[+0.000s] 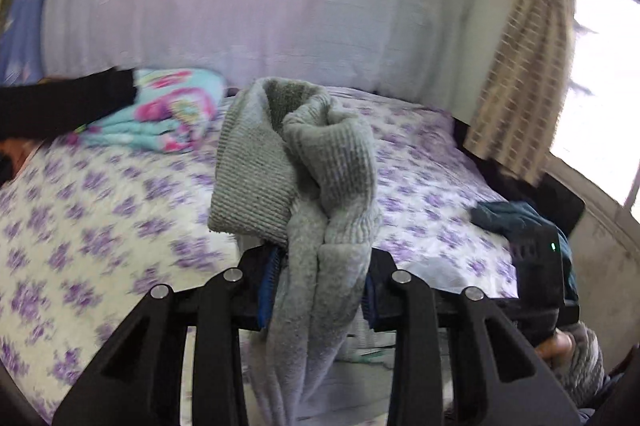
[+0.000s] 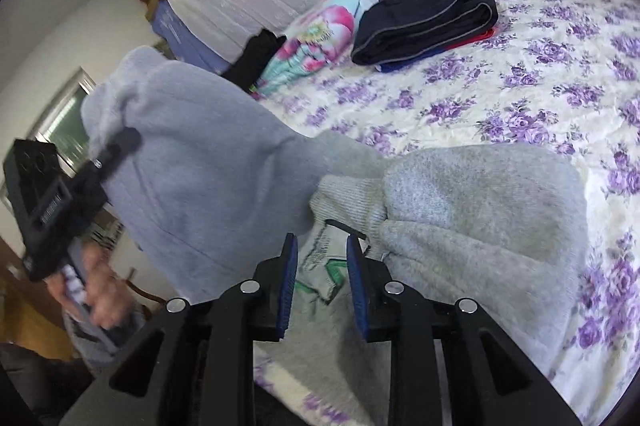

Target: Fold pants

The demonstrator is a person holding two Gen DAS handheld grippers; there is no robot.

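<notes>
Grey pants [image 2: 224,166] lifted, long axis slanting from left gripper [image 1: 320,266] bedward

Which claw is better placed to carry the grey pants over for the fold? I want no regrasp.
Left: the left claw already clamps the grey pants; the right claw stands open.

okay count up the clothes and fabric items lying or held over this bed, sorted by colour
Grey: 1, the pants held in the left gripper
Navy: 1, folded pants
Black: 1, folded garment
Turquoise and pink floral: 1, folded cloth
Total: 4
</notes>
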